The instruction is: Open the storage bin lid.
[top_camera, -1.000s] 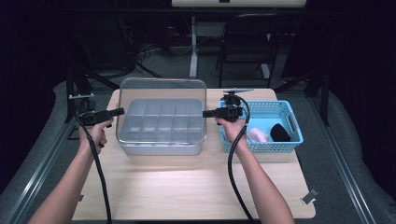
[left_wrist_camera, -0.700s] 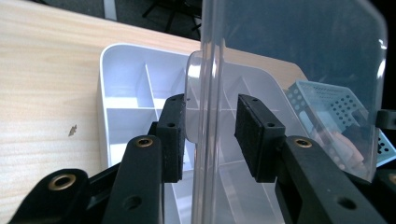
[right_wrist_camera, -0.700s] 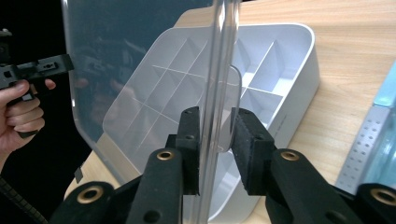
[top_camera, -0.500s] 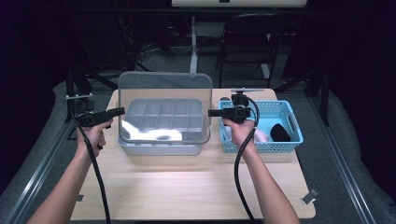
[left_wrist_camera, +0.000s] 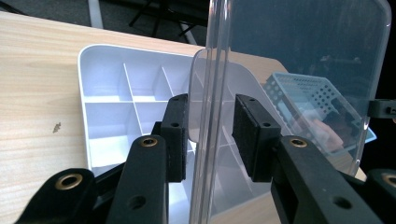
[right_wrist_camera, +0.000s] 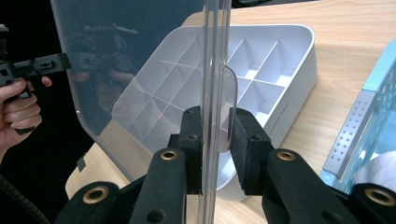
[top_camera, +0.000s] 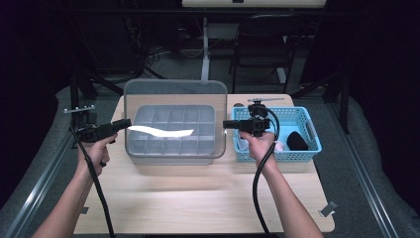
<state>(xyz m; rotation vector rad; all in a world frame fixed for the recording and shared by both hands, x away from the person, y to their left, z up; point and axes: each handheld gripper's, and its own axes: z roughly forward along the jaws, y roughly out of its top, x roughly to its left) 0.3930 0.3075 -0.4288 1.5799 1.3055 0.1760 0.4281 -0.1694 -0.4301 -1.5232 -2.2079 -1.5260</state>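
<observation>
While the clear lid (top_camera: 176, 119) stands tilted over the divided tray (top_camera: 171, 130), the left gripper (top_camera: 124, 123) pinches its nine o'clock edge and the right gripper (top_camera: 227, 124) its three o'clock edge.

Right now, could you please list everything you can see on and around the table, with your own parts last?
Clear lid: one, transparent plastic, raised over the organiser, its side edges between the jaws of both tools.
Compartment organiser box: one, white-grey, divided into cells, centre of the table.
Mesh basket: one, light blue, right side of the table.
Pink item: one, inside the basket.
Black item: one, inside the basket.
Table: one, light wood.
Chair: one, dark, behind the table.
Left tool: one, black, at the lid's left edge.
Right tool: one, black, clamped on the lid's right edge.
Hands: two, left, right, each holding a tool.
</observation>
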